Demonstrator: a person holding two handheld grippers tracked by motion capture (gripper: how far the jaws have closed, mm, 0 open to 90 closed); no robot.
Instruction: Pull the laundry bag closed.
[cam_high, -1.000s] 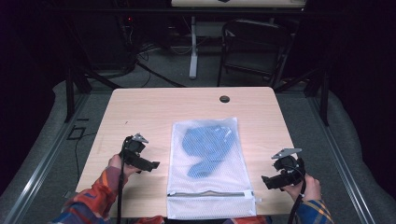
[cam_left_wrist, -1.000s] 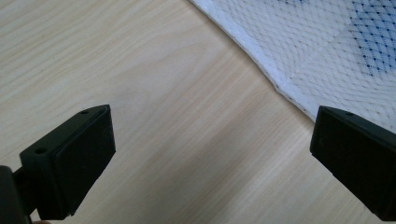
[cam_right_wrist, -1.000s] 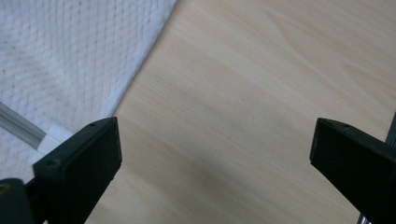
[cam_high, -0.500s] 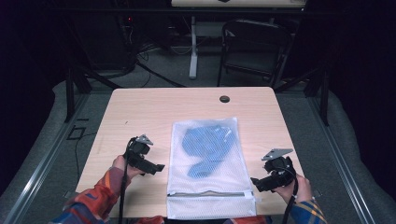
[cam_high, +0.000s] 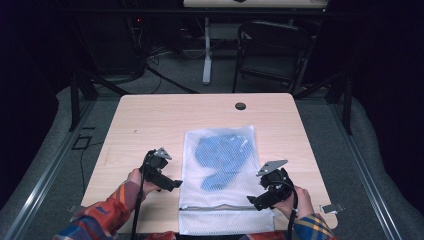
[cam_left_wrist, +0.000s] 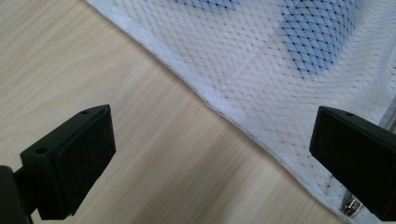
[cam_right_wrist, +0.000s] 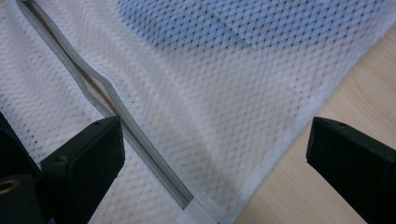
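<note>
Mesh bag (cam_high: 225, 185) with a blue cloth (cam_high: 220, 157) inside lies flat on the table (cam_high: 165, 120), its zipper (cam_high: 220, 207) near the person's edge. Left tongs (cam_high: 167, 184), spread wide, hover at the bag's left edge. Right tongs (cam_high: 257, 202), equally spread, hover over the zipper's right end.
</note>
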